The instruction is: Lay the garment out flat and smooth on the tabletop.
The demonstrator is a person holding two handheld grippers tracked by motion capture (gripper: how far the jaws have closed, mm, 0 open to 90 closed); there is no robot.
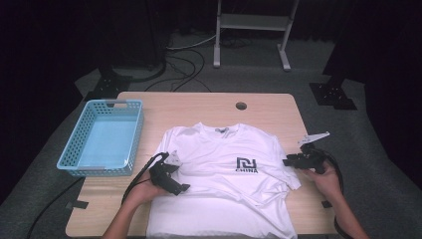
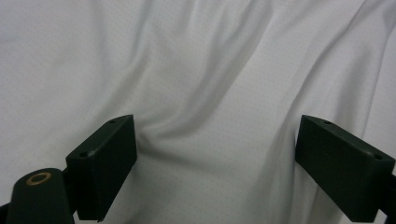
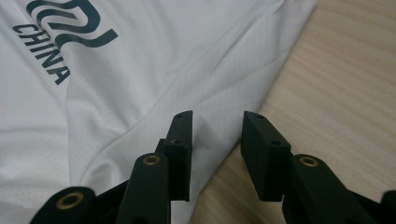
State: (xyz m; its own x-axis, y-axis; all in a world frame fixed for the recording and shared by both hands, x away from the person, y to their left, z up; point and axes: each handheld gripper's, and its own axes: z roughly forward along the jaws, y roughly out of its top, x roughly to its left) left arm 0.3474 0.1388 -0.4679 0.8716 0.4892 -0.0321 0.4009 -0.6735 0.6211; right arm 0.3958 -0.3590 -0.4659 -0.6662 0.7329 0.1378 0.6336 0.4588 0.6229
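Right gripper [image 3: 215, 154]: jaws parted a little, nothing pinched between the pads, sleeve edge of the white T-shirt [image 3: 140, 79] lying in and under the gap. Bare wooden table [image 3: 336, 93] just to the right of that hem in the right gripper view. Dark "CHINA" logo [image 3: 51, 51] printed farther up the cloth, toward the top left of that view. In the high view, right gripper [image 1: 293, 160] at the shirt's right sleeve, held in the person's right hand [image 1: 326, 179] over the table's right side, grey three-cornered plate [image 1: 313, 137] sticking up behind.

Left gripper [image 2: 215, 163]: jaws set wide apart, gripping nothing, hovering close over rumpled white fabric [image 2: 196, 84] with soft folds running between the two pads. In the high view, left gripper [image 1: 180, 188] over the shirt's left side, near the left sleeve, carried by the left hand [image 1: 144, 191], black cable [image 1: 137, 179] looping back off the table edge.

T-shirt [image 1: 224, 184] spread flat, front up, in the middle of the table [image 1: 199, 104], collar away from the person, lower hem reaching the near edge. Logo [image 1: 247, 165] on the chest, toward the right gripper. Light blue plastic basket [image 1: 132, 134] on the table's left side, just beside the shirt's left sleeve. Round hole [image 1: 241, 106] in the tabletop beyond the collar. White metal stand [image 1: 251, 30] on the floor behind the table.
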